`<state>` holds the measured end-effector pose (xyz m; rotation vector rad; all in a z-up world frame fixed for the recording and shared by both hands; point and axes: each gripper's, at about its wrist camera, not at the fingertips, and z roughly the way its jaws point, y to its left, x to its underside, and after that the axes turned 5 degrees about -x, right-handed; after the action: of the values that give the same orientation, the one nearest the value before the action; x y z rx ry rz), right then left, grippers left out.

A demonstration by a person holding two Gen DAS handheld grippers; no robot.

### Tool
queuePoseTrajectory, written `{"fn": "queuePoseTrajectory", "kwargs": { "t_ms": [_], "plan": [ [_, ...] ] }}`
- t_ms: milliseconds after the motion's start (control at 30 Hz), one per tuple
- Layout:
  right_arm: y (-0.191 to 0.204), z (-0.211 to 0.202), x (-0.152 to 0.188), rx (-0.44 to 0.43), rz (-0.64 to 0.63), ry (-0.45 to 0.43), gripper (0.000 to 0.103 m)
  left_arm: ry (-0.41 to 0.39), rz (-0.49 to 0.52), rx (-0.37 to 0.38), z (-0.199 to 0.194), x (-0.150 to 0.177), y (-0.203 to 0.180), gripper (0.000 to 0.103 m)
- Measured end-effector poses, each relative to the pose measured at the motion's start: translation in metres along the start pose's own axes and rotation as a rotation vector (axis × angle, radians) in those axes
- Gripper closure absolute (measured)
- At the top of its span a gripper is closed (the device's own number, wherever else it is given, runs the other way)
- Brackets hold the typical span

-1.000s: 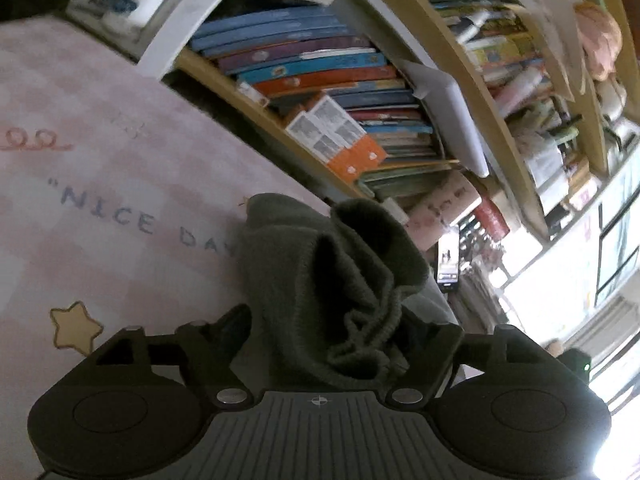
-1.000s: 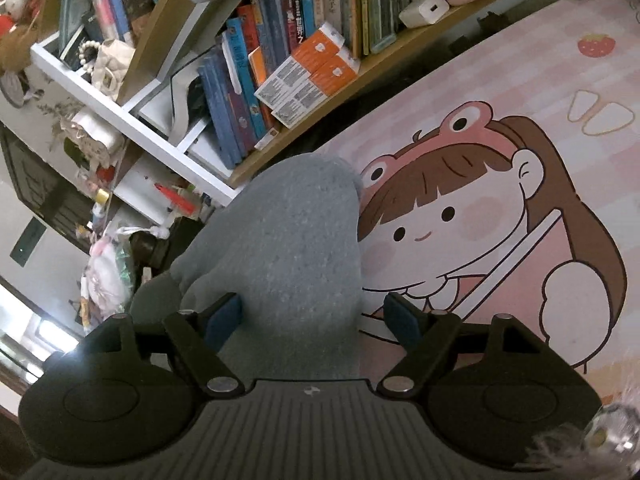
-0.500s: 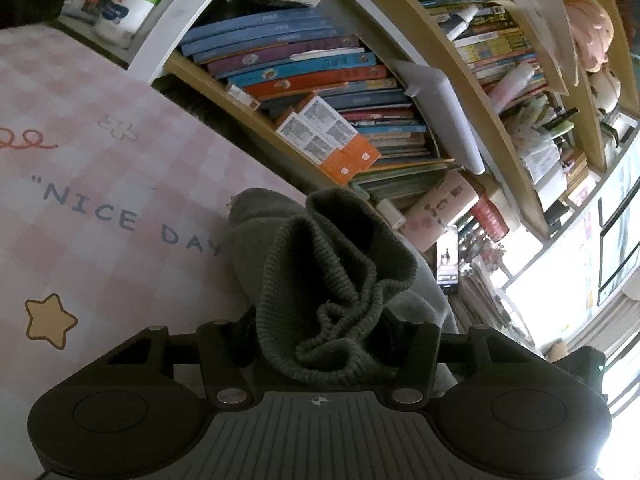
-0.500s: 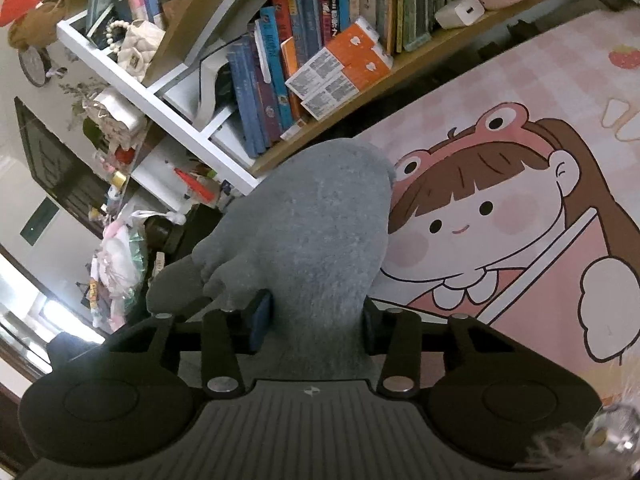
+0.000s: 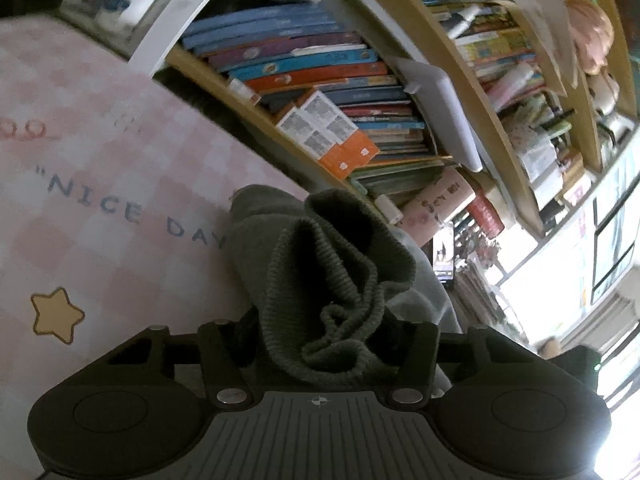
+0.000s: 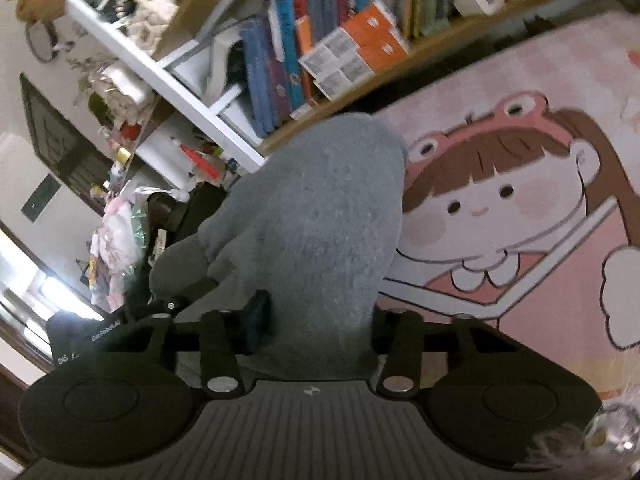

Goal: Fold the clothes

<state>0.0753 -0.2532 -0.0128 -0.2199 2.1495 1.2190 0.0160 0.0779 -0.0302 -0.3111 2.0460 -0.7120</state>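
A grey knit garment with a ribbed hem is bunched between the fingers of my left gripper, which is shut on it. The same garment shows in the right wrist view as a smooth grey fold, and my right gripper is shut on it. The cloth hangs from both grippers above a pink cartoon mat. The fingertips are hidden by the cloth. The left gripper's body shows at the lower left of the right wrist view.
A wooden bookshelf packed with books runs along the mat's far edge, also in the right wrist view. The mat shows a cartoon girl. White shelves with clutter stand to the left.
Both grippers have closed on the garment: their fingers were wide apart a second ago and now pinch the cloth. The cloth has bunched higher in both views.
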Motion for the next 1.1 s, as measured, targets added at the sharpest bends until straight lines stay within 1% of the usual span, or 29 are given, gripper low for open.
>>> {"fn": "queuePoseTrajectory", "kwargs": {
  "t_ms": [67,167,267,367,567,733,833,1033,1100],
  "plan": [
    [0.007,-0.004,0.001,-0.006,-0.042,-0.019,0.068,-0.035,0.033,0.005,-0.006,0.000,-0.006,0.054],
    [0.017,-0.009,0.002,-0.019,-0.098,-0.053,0.069,-0.075,0.051,0.030,-0.013,-0.004,-0.009,0.054],
    [0.024,-0.010,-0.004,-0.030,-0.137,-0.085,0.069,-0.077,0.034,0.058,-0.010,-0.016,-0.008,0.054],
    [0.023,-0.004,-0.015,-0.029,-0.144,-0.100,0.069,-0.069,0.023,0.075,-0.002,-0.030,-0.006,0.054],
    [0.010,0.031,-0.047,-0.021,-0.098,-0.105,0.069,-0.066,0.012,0.057,0.028,-0.069,0.003,0.054],
    [-0.005,0.069,-0.074,-0.018,-0.040,-0.116,0.069,-0.075,-0.041,0.046,0.059,-0.096,0.025,0.054],
    [-0.016,0.088,-0.089,0.002,-0.006,-0.121,0.069,-0.071,-0.055,0.040,0.084,-0.110,0.035,0.054],
    [-0.043,0.112,-0.117,0.032,0.040,-0.132,0.068,-0.052,-0.042,0.027,0.124,-0.136,0.038,0.054],
    [-0.050,0.117,-0.124,0.039,0.060,-0.128,0.068,-0.035,-0.056,0.023,0.134,-0.142,0.041,0.054]
  ]
}}
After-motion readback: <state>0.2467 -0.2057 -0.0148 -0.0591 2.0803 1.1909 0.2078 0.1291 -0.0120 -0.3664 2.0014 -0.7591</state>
